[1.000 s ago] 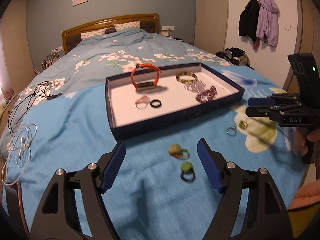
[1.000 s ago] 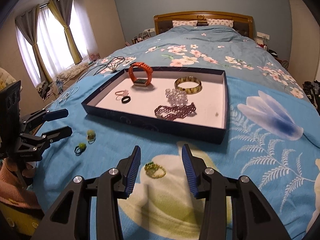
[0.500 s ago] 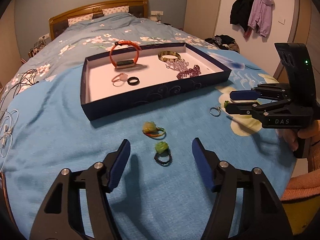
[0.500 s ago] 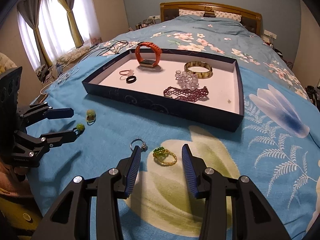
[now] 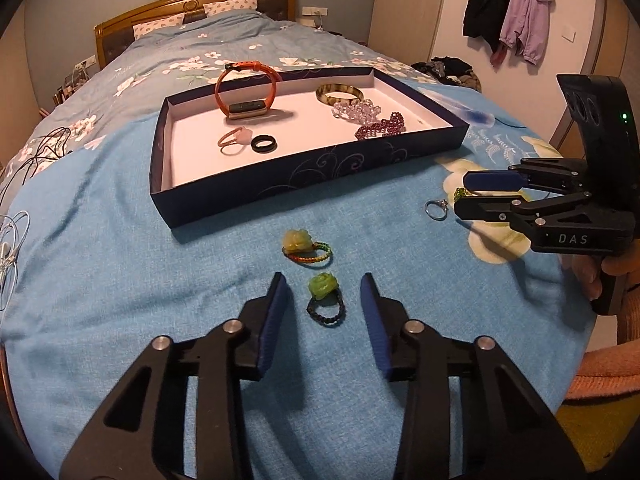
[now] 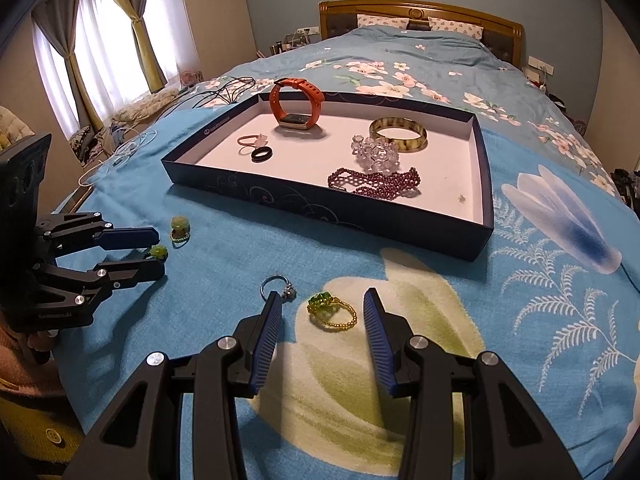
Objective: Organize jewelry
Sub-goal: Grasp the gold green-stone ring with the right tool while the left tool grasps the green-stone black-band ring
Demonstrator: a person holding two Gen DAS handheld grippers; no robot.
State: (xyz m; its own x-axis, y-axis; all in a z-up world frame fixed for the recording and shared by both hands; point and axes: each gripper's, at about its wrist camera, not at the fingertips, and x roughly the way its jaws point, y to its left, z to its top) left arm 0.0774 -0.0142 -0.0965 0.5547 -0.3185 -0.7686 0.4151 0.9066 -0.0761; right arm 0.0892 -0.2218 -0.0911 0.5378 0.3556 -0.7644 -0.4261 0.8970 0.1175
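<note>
A green-rose ring on a black beaded band (image 5: 325, 300) lies on the blue bedspread between the jaws of my left gripper (image 5: 322, 284). The jaws are closing and the pads stand clear of it. Just beyond lies a yellow-rose ring with a striped band (image 5: 306, 246). My right gripper (image 6: 323, 298) is open around a gold beaded ring with green stones (image 6: 332, 312). A silver ring (image 6: 278, 286) lies by its left fingertip. The dark blue tray (image 5: 320, 168) behind holds an orange watch (image 5: 246, 92), an amber bangle (image 5: 340, 94), two bead bracelets and two rings.
White and black cables (image 5: 12, 236) lie at the bed's left side. Jackets (image 5: 508, 28) hang on the right wall. A hand (image 5: 592, 276) holds the right gripper at the bed's near right edge. Curtained windows (image 6: 100, 56) are on the left.
My left gripper's jaws have narrowed a lot and it has dropped closer over the green-rose ring. The right gripper has tipped down towards the gold ring with its jaws unchanged.
</note>
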